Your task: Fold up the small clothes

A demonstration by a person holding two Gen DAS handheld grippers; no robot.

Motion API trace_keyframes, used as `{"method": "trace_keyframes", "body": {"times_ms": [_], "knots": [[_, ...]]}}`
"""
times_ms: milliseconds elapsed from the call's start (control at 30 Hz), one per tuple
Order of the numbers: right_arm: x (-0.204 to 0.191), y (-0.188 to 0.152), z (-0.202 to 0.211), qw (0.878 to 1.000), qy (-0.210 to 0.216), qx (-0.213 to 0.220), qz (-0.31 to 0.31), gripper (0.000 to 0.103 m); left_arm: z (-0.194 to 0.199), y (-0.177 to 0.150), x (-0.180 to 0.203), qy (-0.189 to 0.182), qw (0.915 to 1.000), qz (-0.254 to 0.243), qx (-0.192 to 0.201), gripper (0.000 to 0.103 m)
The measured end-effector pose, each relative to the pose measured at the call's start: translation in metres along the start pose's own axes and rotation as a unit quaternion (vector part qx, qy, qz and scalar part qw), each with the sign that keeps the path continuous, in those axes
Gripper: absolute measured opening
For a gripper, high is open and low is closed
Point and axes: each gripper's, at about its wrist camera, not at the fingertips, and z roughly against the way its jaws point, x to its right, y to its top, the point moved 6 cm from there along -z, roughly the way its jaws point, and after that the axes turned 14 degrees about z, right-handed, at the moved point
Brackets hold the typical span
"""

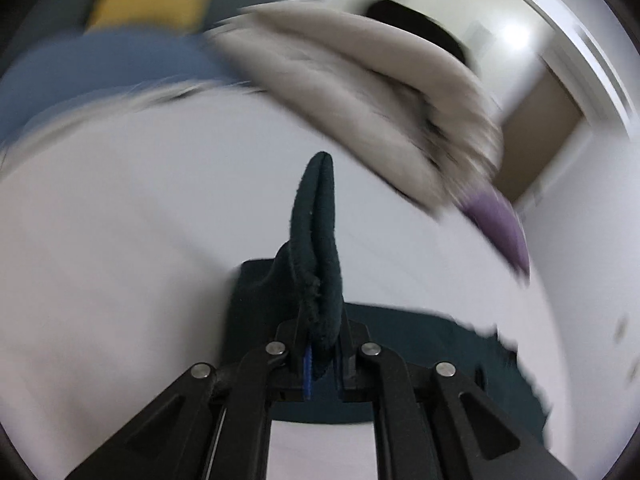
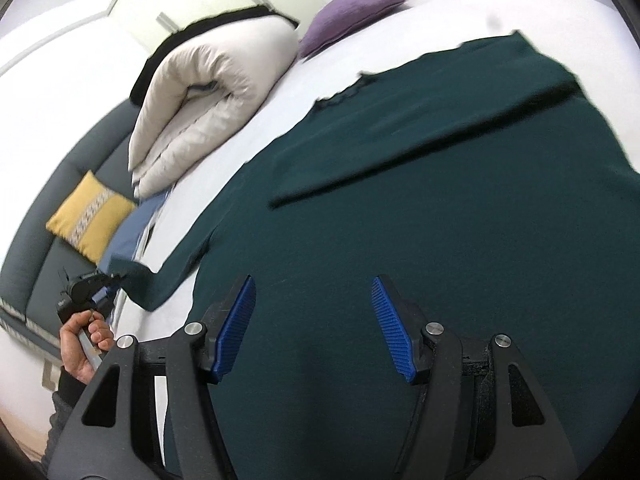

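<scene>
Presently the dark green garment lies spread on the white bed. Left gripper is clamped on a fold of its sleeve, lifted clear of the sheet. Right gripper hangs above the garment's body, jaws apart, gripping nothing. Folded beige duvet lies beyond.

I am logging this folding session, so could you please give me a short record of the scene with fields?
surface: white bed sheet
garment: dark green garment spread flat, one sleeve folded across its body
left tongs: shut on the garment's other sleeve end, lifted off the sheet
right tongs: open above the garment's body, nothing between the pads
hand: holds the left tongs' handle at the bed's edge
nearby: folded beige duvet, purple cushion, yellow cushion
</scene>
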Motion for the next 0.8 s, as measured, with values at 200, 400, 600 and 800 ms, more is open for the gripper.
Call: {"method": "trace_keyframes", "body": {"times_ms": [200,400,600,800], "knots": [[0.048,-0.005,0.019,0.999,-0.019,0.016,-0.042,0.059,-0.029,-0.096,0.142,-0.017,0.9836,-0.178,-0.028,0.008],[0.085,-0.008,0.035,0.996,-0.029,0.035,-0.079,0.059,-0.052,-0.194,0.224,-0.014,0.9470,-0.318,-0.040,0.008],[0.110,0.002,0.049,0.994,-0.033,0.054,-0.092,0.059,-0.071,-0.259,0.250,-0.001,0.9205,-0.389,-0.042,0.009],[0.121,0.008,0.049,0.993,-0.037,0.061,-0.098,0.059,-0.078,-0.290,0.254,0.008,0.9106,-0.411,-0.046,0.009]]}}
